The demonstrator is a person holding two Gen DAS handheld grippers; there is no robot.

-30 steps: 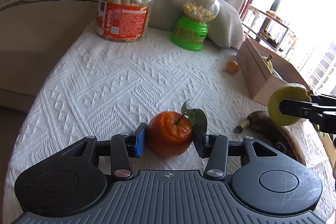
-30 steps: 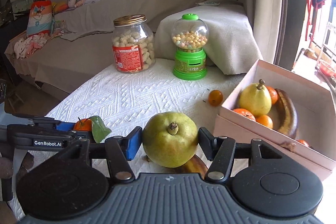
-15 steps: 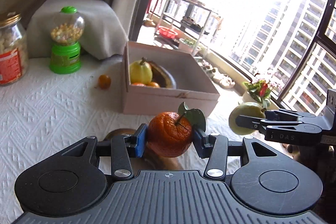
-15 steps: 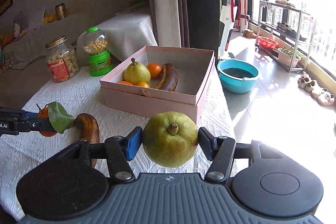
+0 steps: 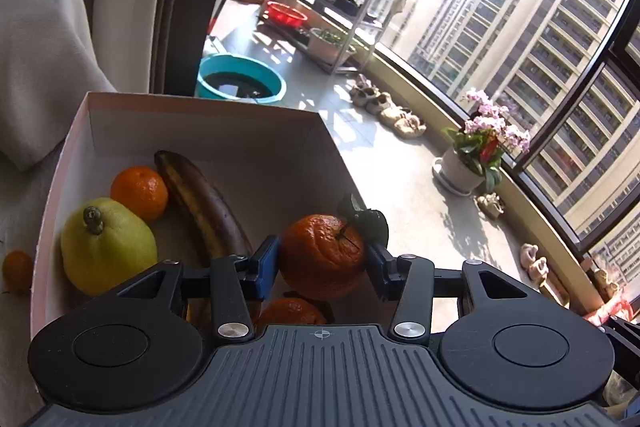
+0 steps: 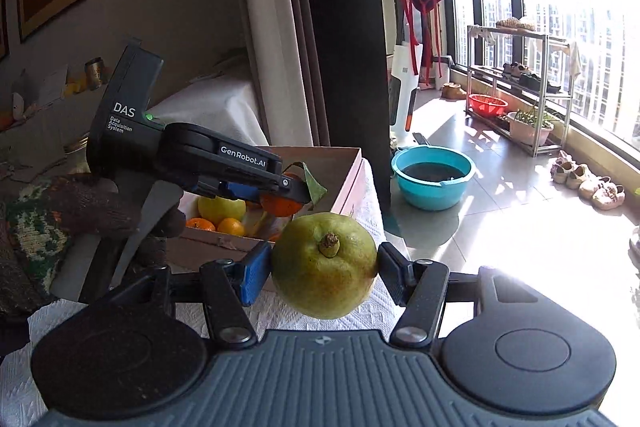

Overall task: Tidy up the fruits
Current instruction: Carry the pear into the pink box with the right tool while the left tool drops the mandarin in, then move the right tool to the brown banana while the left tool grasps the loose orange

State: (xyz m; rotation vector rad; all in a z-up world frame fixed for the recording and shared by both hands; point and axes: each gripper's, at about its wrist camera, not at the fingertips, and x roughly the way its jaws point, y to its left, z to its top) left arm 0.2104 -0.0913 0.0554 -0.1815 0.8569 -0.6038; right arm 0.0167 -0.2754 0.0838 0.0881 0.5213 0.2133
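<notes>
Two grippers: each clamped on one fruit.
Left gripper [image 5: 322, 263]: orange [image 5: 320, 255], above box [image 5: 200, 107].
Right gripper [image 6: 320, 267]: pear [image 6: 324, 265], beside box, farther.

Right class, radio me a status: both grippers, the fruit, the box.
Left gripper shut on leafy orange, over the pink box. Right gripper shut on green pear, short of box. Nothing in the way.

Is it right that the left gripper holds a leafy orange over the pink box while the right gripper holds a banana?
Not quite. The right gripper holds a green pear, not a banana, as the right wrist view shows. The left gripper does hold the leafy orange over the pink box.
</notes>
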